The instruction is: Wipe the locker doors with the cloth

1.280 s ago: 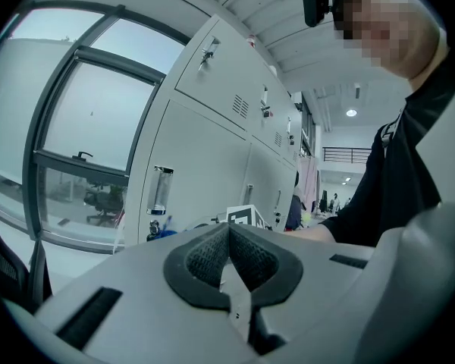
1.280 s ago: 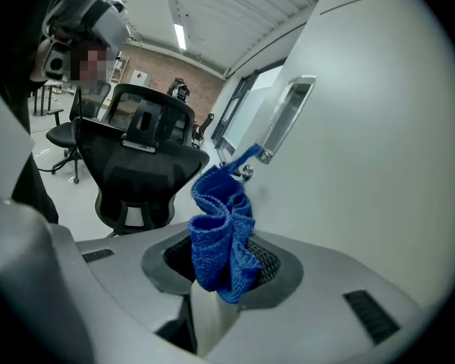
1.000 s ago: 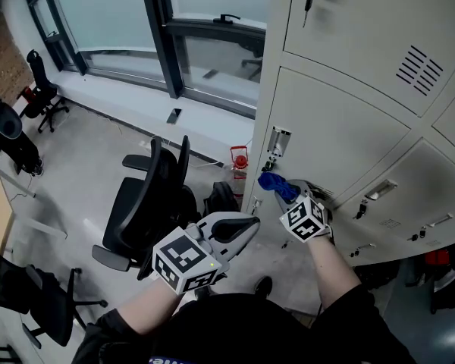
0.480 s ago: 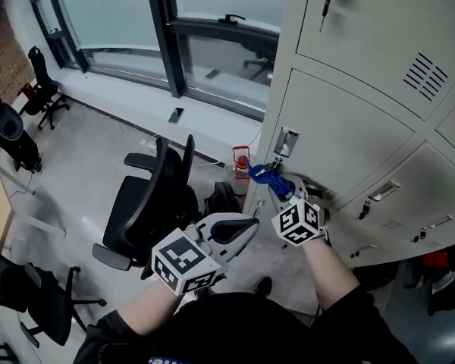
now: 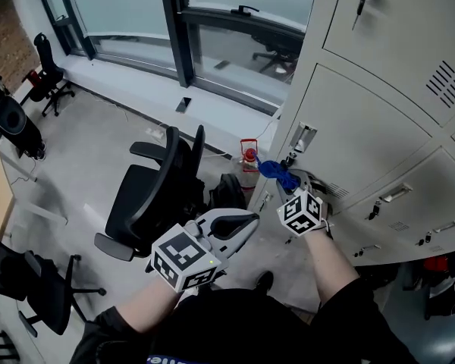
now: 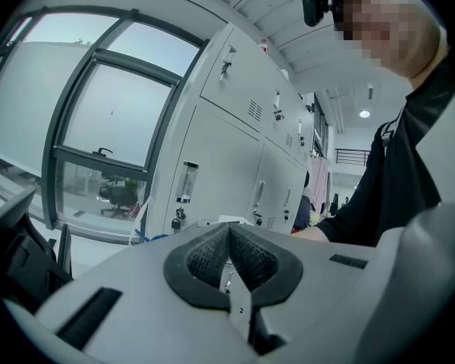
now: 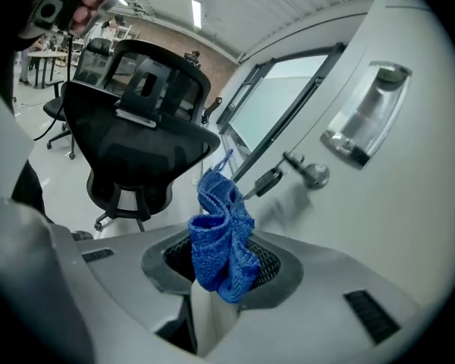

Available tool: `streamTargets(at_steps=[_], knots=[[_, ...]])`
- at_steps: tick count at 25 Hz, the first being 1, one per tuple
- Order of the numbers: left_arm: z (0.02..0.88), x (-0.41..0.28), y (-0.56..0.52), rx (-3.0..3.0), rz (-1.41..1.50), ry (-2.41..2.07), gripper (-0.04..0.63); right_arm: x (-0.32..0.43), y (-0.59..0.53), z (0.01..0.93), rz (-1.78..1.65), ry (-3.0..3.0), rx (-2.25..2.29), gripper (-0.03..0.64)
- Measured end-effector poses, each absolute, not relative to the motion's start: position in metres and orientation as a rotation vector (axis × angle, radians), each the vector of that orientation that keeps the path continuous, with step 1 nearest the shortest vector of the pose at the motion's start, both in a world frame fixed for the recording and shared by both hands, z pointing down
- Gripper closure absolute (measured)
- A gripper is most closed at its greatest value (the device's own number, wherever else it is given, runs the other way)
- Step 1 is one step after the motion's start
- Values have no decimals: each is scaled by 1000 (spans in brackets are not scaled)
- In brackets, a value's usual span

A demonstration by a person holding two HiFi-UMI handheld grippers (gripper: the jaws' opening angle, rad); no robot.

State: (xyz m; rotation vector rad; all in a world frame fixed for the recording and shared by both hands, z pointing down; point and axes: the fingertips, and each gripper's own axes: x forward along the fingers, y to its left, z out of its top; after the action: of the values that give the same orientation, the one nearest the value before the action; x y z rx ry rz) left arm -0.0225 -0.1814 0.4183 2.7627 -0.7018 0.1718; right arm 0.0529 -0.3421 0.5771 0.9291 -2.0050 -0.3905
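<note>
A bunched blue cloth (image 7: 221,237) (image 5: 277,172) is clamped in my right gripper (image 7: 220,268) (image 5: 290,184), which is shut on it. The cloth sits just beside the lower-left locker door (image 5: 364,135) (image 7: 379,203), close under its handle (image 7: 364,123) and the key (image 7: 269,179) hanging in the lock. I cannot tell whether the cloth touches the door. My left gripper (image 5: 246,222) (image 6: 229,252) is held lower and to the left, jaws shut with nothing between them, away from the lockers (image 6: 235,150).
A black office chair (image 5: 155,196) (image 7: 133,120) stands just left of the lockers, below the grippers. Large windows (image 5: 212,21) run along the far wall. More chairs (image 5: 49,70) stand at the left. A red item (image 5: 249,156) sits on the floor by the locker corner.
My right gripper with the cloth moved slightly along the lower locker door near its lock. The head view shifted, showing the lockers further right. The left gripper stayed put.
</note>
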Motion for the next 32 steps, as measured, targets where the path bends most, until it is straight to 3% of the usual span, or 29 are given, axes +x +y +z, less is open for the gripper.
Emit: streamTargets(at_steps=[6,11,18,26,32], knots=[[427,-26,-178,2747,182,-697,588,60,-335,604,-318,-1980,914,514],[418,-21,-181,2765,132,-688,588,63,-302,568,-319,-2016,927,514],[401,9,-171,2815,77,-558,588,97,-262,444,-434,-2072,1055,514],[384,49,-157,2874,47,-405,588,127,-261,263,-790,-2012,1214,514],[379,58,-157,2887,41,-387,588,145,-281,212,-897,-1940,1230,514]])
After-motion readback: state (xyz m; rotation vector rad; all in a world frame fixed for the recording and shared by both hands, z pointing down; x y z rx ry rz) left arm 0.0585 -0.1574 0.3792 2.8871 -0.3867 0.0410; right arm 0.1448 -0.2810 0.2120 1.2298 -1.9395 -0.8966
